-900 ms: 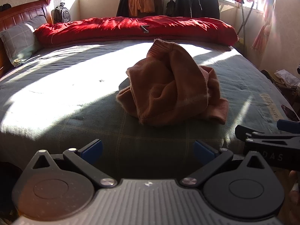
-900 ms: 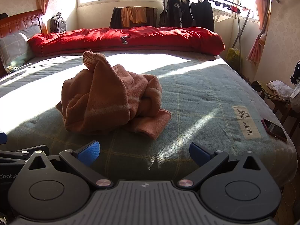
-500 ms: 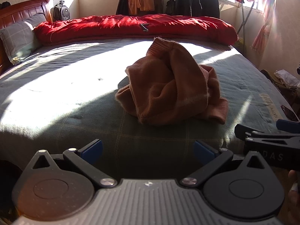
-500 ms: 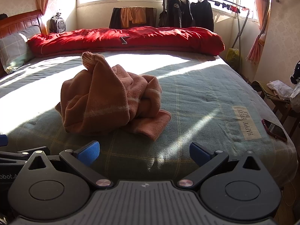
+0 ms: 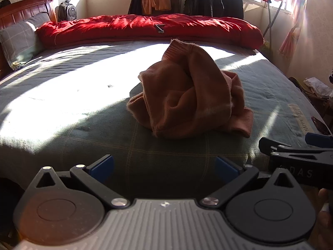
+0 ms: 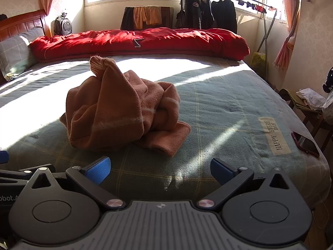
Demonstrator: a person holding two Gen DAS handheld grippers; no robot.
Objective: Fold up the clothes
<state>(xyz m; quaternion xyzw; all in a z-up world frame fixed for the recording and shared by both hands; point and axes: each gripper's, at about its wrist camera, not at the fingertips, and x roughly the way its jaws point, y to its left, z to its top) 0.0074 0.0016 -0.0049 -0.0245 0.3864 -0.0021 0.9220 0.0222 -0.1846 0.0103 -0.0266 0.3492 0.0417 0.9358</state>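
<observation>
A crumpled orange-brown sweater (image 5: 187,98) (image 6: 120,112) lies in a heap on the grey-green checked bedspread (image 5: 72,108) (image 6: 224,108), one ribbed cuff sticking up at its top. My left gripper (image 5: 164,166) is open at the bed's near edge, short of the heap, with nothing between its blue pads. My right gripper (image 6: 160,168) is open too, just right of the left one, and holds nothing. In the left wrist view the right gripper's body (image 5: 295,156) shows at the right edge.
A red quilt (image 5: 145,29) (image 6: 141,41) is rolled along the far side of the bed, a checked pillow (image 5: 18,41) at the left. A phone (image 6: 305,143) lies on the bed's right corner. A clothes rack (image 6: 208,14) and a stool with clothes (image 6: 310,100) stand beyond.
Both views have tilted slightly, so the sweater sits a little lower in the frames. Both grippers stay wide open and the sweater has not moved.
</observation>
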